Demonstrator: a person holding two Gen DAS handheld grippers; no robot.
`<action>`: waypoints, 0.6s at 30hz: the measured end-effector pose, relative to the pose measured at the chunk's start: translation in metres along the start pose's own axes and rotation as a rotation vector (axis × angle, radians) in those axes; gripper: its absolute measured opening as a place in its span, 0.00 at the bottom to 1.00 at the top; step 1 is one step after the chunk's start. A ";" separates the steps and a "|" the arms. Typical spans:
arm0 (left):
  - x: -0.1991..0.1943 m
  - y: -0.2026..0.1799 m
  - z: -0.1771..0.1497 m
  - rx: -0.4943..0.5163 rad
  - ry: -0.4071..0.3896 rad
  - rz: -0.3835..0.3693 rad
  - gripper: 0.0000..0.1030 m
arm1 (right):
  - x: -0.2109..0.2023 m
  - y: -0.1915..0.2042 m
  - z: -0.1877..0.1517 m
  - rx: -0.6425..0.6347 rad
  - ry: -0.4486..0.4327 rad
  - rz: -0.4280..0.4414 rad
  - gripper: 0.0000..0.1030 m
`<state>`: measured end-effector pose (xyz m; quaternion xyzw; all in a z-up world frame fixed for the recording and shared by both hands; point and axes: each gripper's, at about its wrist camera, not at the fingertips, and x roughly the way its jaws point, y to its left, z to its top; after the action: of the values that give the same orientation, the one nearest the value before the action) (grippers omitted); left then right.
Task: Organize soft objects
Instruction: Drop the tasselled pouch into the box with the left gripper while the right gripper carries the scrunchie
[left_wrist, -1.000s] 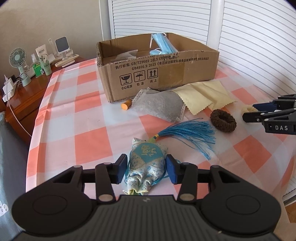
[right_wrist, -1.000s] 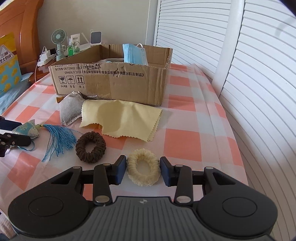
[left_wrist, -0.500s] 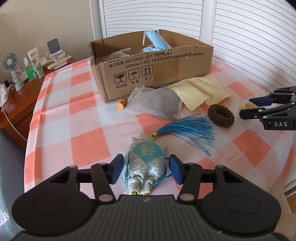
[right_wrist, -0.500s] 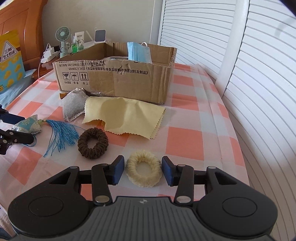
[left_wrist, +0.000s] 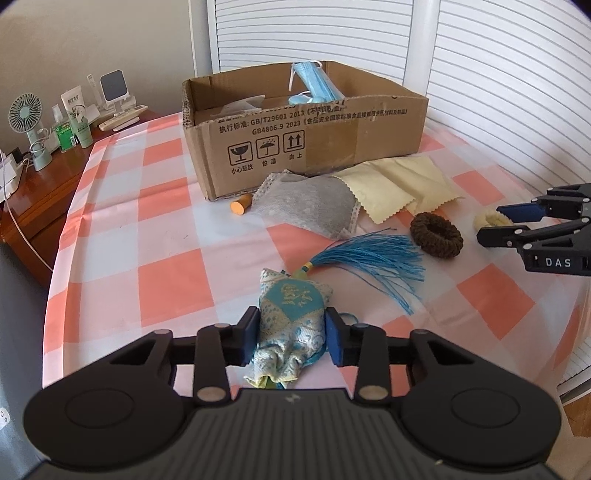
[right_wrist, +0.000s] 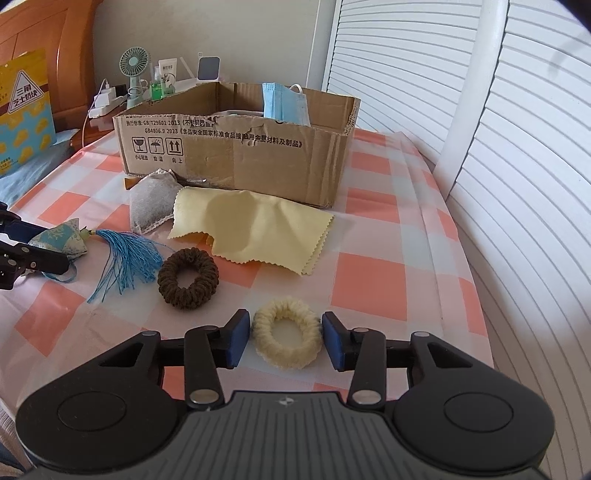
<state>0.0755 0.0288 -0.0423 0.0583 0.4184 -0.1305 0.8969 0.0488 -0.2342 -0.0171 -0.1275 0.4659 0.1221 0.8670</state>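
Left hand-held gripper (left_wrist: 290, 341) is sitting low at the near left of the table (left_wrist: 122, 206), jaws narrowed onto the blue-and-gold brocade sachet with the blue tassel (left_wrist: 291, 321); pads are touching or just about touching its sides, so it looks gripped, but the sachet is lying on the checked cloth, not lifted.

Further in, the open brown cardboard box (left_wrist: 310, 147) is already holding a light blue face mask (left_wrist: 314, 86) and some pale items too hidden to name. Lying outside, against its front wall: small orange cork-like stopper (left_wrist: 240, 205), grey mesh pouch (left_wrist: 310, 206), pale yellow pinked-edge cloth (right_wrist: 251, 229), dark brown knitted scrunchie (right_wrist: 188, 277).

Right hand-held gripper (right_wrist: 284, 338) is standing wide around the cream knitted scrunchie (right_wrist: 286, 338), gaps showing both sides.

Judgement: early; most items left.

Table edge is running close on the right, beside the white louvred doors (right_wrist: 517, 147); open cloth ahead to the box.
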 end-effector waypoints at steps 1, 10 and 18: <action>-0.001 0.000 0.000 0.003 0.001 -0.004 0.34 | -0.001 -0.001 0.000 0.005 -0.001 0.006 0.45; -0.016 -0.002 0.006 0.034 -0.006 -0.035 0.34 | -0.016 -0.004 0.003 -0.003 -0.021 0.017 0.43; -0.041 -0.002 0.023 0.075 -0.026 -0.057 0.33 | -0.037 0.000 0.014 -0.074 -0.048 0.045 0.43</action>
<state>0.0665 0.0297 0.0044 0.0782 0.4033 -0.1724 0.8953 0.0398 -0.2326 0.0209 -0.1458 0.4429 0.1615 0.8698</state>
